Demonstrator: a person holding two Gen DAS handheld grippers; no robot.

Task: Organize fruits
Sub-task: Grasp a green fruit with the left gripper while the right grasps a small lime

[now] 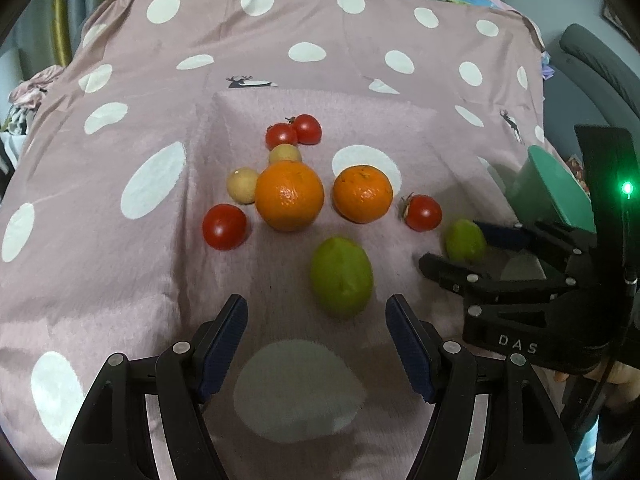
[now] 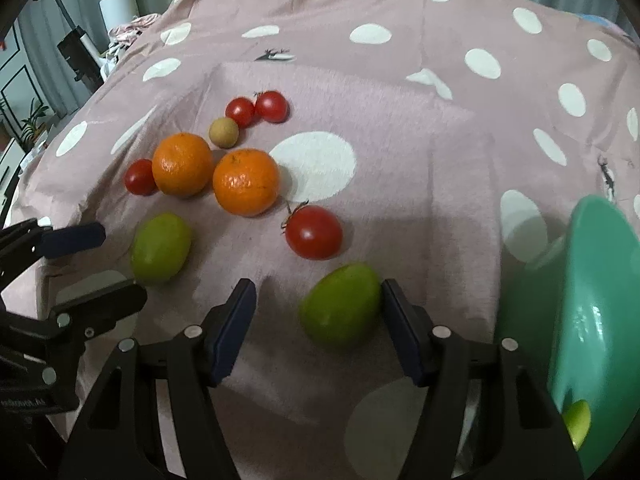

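Fruits lie on a pink dotted cloth (image 1: pixel 160 240). My left gripper (image 1: pixel 316 320) is open, just short of a green lime (image 1: pixel 342 276). My right gripper (image 2: pixel 318 308) is open around a second green lime (image 2: pixel 342 306), which lies close to its right finger; it shows in the left wrist view (image 1: pixel 452 246) with that lime (image 1: pixel 466 241) between its fingers. Two oranges (image 1: pixel 289 196) (image 1: pixel 363 193), several red tomatoes (image 1: pixel 224 227) (image 1: pixel 423 213) and two small tan fruits (image 1: pixel 242 185) lie beyond. A green bowl (image 2: pixel 600 300) at right holds a green fruit (image 2: pixel 578 422).
The cloth falls away at the left and far edges. A dark chair (image 1: pixel 600 68) stands at the far right. Room clutter and a plant (image 2: pixel 32 120) lie beyond the left edge in the right wrist view. The left gripper (image 2: pixel 88 264) shows at left there.
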